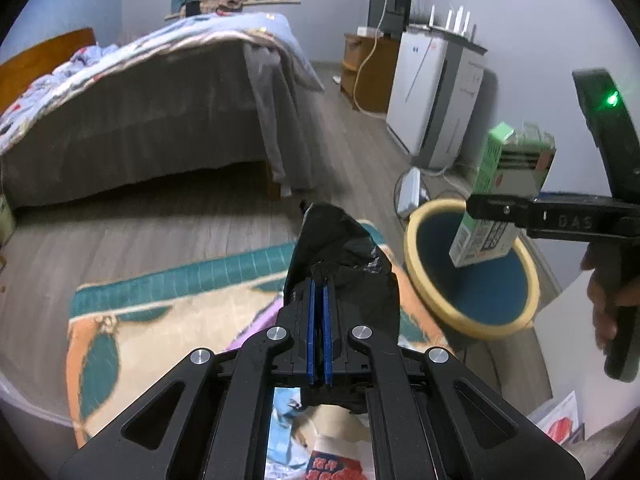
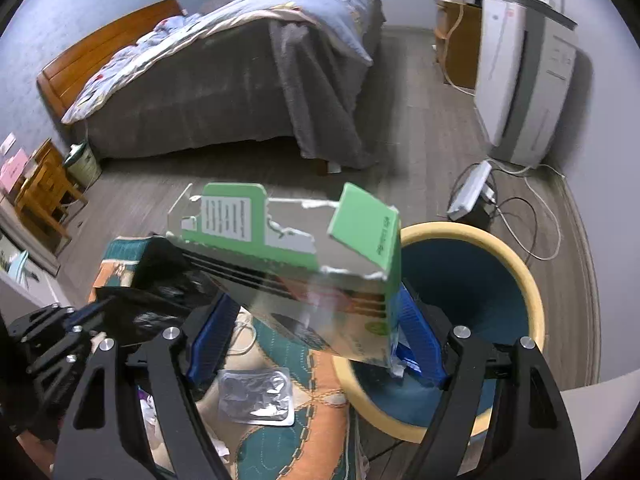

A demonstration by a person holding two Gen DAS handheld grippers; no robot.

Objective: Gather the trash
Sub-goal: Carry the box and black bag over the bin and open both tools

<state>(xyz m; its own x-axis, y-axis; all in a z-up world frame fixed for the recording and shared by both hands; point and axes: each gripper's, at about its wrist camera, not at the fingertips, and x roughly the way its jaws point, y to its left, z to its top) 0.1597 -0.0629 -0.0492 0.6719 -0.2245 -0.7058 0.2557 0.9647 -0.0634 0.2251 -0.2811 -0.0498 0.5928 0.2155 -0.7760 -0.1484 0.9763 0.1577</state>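
Over by the yellow-rimmed bin (image 2: 520,280) on the bedroom floor, both grippers have something in them. Right gripper (image 2: 316,344) has its jaws spread wide but clamped onto a green and white carton (image 2: 304,264), blue pads pressing it from both sides. The carton's top flaps are torn open and it's tilted, hanging partly over the bin's near rim, above the teal inside. From the left wrist view you can see the same carton (image 1: 504,184) pinched by a black finger, sitting over the bin's (image 1: 420,276) opening, with a hand (image 1: 608,304) wrapped round that gripper's handle at the right edge.

Left gripper (image 1: 319,300) is clenched right down, blue pads nearly meeting, with a crumpled black plastic bag (image 1: 344,256) caught between them. The bag bunches up past the fingertips and some hangs below too. It's up off the rug (image 1: 160,320), just left of the bin. In the right wrist view that bag (image 2: 160,280) shows as a dark shiny lump beside the carton.

Still lying on the patterned orange and teal rug: a silver blister pack (image 2: 256,398) right under the right gripper, plus some wrappers and paper bits near the bottom, too cut off to make out. Bed (image 1: 140,120) with a grey cover is behind, and a white appliance (image 1: 432,92) stands against the wall.
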